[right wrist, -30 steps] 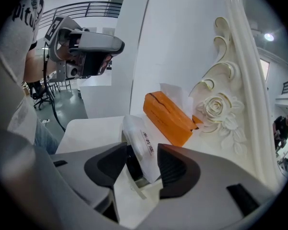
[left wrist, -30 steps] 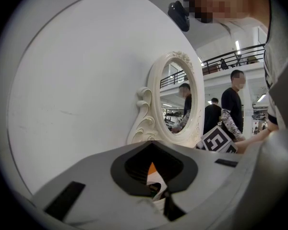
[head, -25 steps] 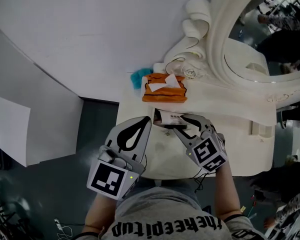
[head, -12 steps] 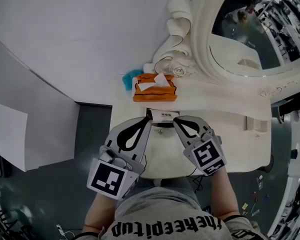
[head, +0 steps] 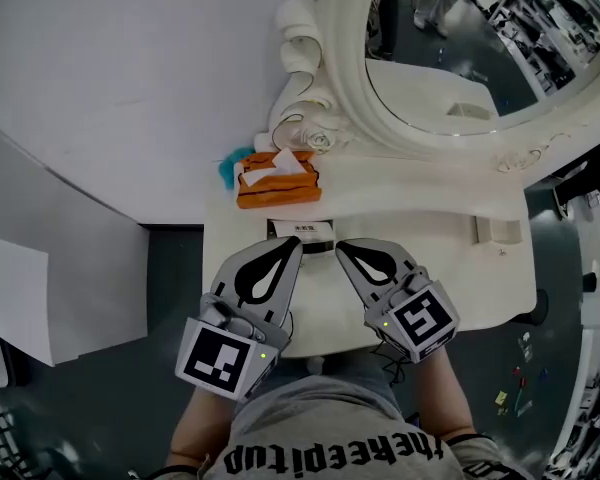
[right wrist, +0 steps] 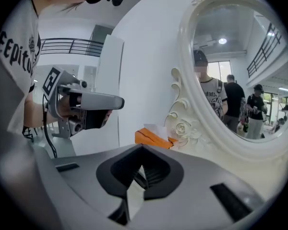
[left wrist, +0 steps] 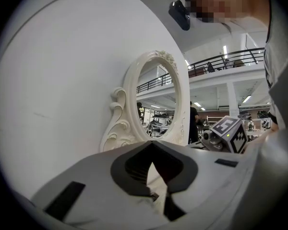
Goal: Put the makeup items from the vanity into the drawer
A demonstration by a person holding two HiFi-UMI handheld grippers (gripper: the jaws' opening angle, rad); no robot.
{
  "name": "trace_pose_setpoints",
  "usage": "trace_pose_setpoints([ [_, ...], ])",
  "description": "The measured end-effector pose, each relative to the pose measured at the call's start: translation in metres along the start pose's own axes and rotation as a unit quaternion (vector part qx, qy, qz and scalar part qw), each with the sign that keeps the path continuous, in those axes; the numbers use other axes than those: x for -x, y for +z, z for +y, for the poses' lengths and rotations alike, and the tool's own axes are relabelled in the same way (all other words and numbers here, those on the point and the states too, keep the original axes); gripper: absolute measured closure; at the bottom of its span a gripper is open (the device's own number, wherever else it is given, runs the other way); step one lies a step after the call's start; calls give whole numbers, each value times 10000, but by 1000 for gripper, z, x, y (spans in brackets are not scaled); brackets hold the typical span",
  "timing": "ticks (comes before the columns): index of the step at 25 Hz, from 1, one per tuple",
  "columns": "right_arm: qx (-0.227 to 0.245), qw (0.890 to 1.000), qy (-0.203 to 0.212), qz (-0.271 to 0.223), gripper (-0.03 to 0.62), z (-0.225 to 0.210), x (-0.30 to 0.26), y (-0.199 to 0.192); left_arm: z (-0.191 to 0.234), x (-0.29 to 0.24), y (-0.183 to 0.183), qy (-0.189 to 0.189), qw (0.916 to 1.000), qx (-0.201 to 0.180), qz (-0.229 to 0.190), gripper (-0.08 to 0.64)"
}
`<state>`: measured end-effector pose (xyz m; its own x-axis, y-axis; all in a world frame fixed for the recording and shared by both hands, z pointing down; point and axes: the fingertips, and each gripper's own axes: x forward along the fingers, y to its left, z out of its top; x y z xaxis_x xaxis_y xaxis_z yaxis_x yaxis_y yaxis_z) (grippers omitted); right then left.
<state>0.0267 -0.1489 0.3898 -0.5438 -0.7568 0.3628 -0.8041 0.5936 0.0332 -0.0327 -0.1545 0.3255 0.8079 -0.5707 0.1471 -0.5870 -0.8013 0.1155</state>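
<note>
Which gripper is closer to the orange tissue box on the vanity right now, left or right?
Left. The left gripper is just in front of the tissue box; the right gripper is in front too, but farther to its right.

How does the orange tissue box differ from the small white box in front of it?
The orange tissue box is larger than the small white box. The orange tissue box has a white tissue sticking out of its top; the small white box shows dark print and no opening. The orange tissue box stands at the back by the mirror frame; the small white box lies nearer the front. Both rest on the vanity.
</note>
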Motion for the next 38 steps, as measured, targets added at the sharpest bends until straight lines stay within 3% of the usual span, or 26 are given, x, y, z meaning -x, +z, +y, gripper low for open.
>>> trace_pose_setpoints([
  [14, -424, 9946, -462, -827, 580, -13, 65, 32, -59, -29, 8, -729, 9971, -209, 14, 528],
  [38, -658, 9776, -1269, -1548, 581, -47, 163, 46, -153, -79, 16, -1800, 9826, -446, 46, 528],
])
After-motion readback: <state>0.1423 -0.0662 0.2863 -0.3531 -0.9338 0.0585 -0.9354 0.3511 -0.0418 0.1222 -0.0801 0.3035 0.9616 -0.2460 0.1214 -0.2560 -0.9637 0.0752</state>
